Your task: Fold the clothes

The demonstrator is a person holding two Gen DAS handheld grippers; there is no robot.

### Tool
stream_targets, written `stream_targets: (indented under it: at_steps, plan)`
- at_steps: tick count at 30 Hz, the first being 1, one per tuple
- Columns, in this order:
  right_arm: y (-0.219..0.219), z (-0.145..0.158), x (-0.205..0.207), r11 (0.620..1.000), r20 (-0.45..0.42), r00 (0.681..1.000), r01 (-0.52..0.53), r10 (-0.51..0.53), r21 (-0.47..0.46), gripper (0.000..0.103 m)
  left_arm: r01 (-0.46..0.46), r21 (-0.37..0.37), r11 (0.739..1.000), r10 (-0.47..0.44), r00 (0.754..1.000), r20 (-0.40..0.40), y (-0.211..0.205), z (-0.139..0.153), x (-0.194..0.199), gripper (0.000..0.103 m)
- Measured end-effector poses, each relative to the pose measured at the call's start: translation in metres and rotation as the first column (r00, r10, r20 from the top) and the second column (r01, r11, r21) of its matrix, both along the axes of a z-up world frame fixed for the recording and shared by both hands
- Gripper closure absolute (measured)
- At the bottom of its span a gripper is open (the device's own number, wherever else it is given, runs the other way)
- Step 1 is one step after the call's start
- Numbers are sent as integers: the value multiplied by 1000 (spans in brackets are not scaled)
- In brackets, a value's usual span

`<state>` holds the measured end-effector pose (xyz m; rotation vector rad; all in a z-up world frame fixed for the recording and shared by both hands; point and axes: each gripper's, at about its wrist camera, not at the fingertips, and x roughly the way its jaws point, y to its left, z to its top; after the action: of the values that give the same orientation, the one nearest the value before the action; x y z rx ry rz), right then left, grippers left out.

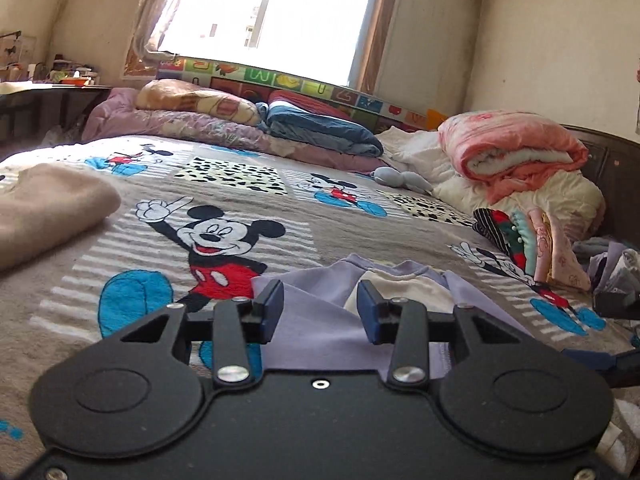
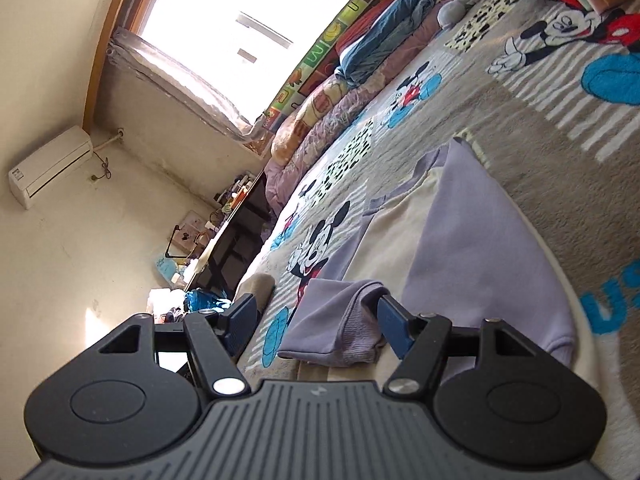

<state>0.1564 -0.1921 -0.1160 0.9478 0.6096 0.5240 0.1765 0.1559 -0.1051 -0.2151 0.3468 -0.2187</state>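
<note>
Bedding fills nearly everything ahead of both grippers: one grey blanket point(image 1: 132, 240) printed with cartoon mice, striped panels and spotted squares covers the bed. Beyond the left gripper point(image 1: 320, 306), along the far edge under the bright window point(image 1: 272, 16), lie three rolled quilts, one lilac point(image 1: 192, 124), one tan floral point(image 1: 196, 102) and one blue point(image 1: 324, 124). To that gripper's far right sit one folded pink quilt point(image 1: 512, 148) and one small stack of folded clothes point(image 1: 532, 244). One beige folded garment point(image 1: 48, 208) rests to its left.

One lavender sweatshirt point(image 1: 320, 320) with cream panels is the task's garment. It lies spread on the blanket directly under and ahead of the left gripper, whose blue pads stand partly apart with the cloth below the gap and nothing pinched between them.

From the right wrist view, tilted steeply, the same sweatshirt point(image 2: 480, 240) stretches ahead and to the right of the right gripper point(image 2: 316, 322). Its jaws stand wide; the ribbed cuff point(image 2: 352, 328) of one sleeve lies between them, lifted off the blanket and touching the right pad point(image 2: 396, 328), while the left pad is clear of it.

Cream walls enclose the room. One air conditioner point(image 2: 50, 166) hangs on the wall, and one dark cluttered desk point(image 2: 236, 248) stands beside the bed.
</note>
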Motion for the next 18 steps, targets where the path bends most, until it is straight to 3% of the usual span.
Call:
stream_targets:
  at_steps: [4,7,9,12,18]
  plan:
    - [35,-18,14,995,-177,984,3,15,101,35,-22,-26,999,22,1000,10,8,5,-7,64]
    - [58,-38,16,984,-315,949,57,-2,166,31,-24,-43,999,25,999,21,18,8,-12,64]
    - [69,-47,15,975,-352,935,108,-32,197,30,-26,-55,998,27,999,27,22,9,-13,64]
    - [79,-51,16,964,-362,922,206,-133,170,30,-26,-71,997,28,999,31,23,12,-13,64]
    - [90,-65,10,885,-408,848,434,-337,169,32,-15,-86,996,19,999,39,22,14,-9,64]
